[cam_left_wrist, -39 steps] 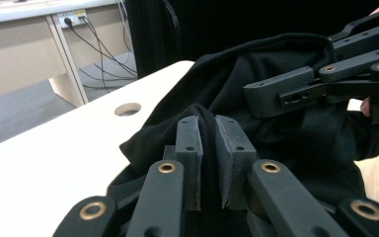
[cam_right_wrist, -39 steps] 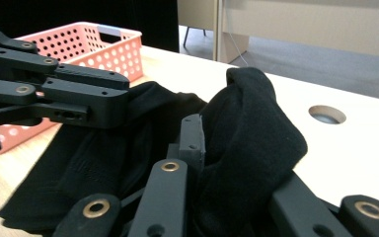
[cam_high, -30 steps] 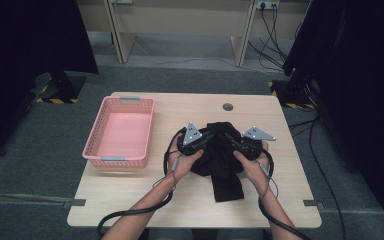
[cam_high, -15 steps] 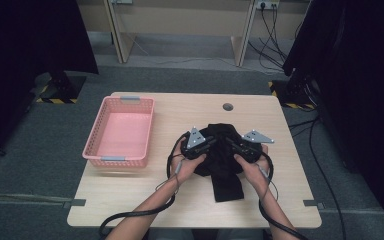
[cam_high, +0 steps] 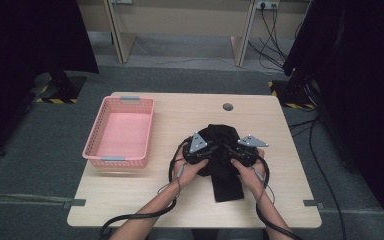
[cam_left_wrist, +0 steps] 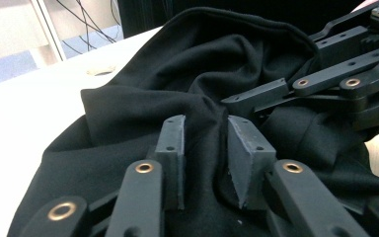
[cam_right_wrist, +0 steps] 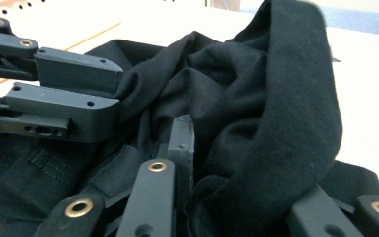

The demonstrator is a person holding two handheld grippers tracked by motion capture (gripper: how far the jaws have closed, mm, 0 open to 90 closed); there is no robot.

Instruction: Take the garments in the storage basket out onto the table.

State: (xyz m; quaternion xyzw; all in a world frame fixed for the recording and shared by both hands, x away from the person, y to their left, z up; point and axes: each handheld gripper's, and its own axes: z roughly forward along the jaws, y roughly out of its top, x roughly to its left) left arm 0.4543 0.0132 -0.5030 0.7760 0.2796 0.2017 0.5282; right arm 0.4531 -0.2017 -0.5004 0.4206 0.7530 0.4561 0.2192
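Black cloth garment, one piece, is lying lengthwise toward the person beside one pink plastic basket. Left gripper and right gripper have just been opening, jaws slightly apart with folds between them.

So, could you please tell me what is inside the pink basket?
The pink basket looks empty in the high view: only its bare pink floor shows. The strip just behind its near wall is hidden from view.

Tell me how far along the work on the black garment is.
The black garment lies bunched mid-table. The left gripper and right gripper rest on it; their jaws have just been opening with cloth between them. Left: finishing the fold; the pink basket is empty.
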